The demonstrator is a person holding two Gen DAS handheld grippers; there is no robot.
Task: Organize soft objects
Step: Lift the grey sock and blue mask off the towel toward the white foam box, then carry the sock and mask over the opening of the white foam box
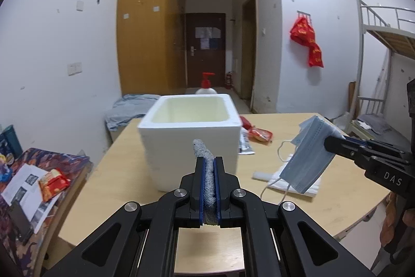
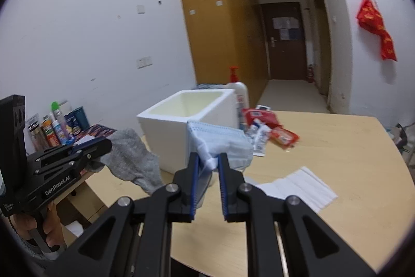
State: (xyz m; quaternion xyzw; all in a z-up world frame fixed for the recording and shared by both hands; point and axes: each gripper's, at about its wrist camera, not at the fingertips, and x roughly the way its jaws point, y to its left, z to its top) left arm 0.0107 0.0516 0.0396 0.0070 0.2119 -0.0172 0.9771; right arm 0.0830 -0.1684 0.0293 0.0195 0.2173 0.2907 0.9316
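Gripping a grey sock (image 1: pixel 207 173) and a blue mask (image 2: pixel 220 142) beside the foam box (image 1: pixel 192 126).

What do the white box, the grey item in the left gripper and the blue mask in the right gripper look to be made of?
White box: probably foam, going by its thick walls, rounded rim and matte, faintly grainy surface. Grey item, clamped in the left gripper: knitted fabric, likely a sock, with a fuzzy, limp drape. Blue mask, pinched by the right gripper: thin pleated non-woven sheet with white ear loops.
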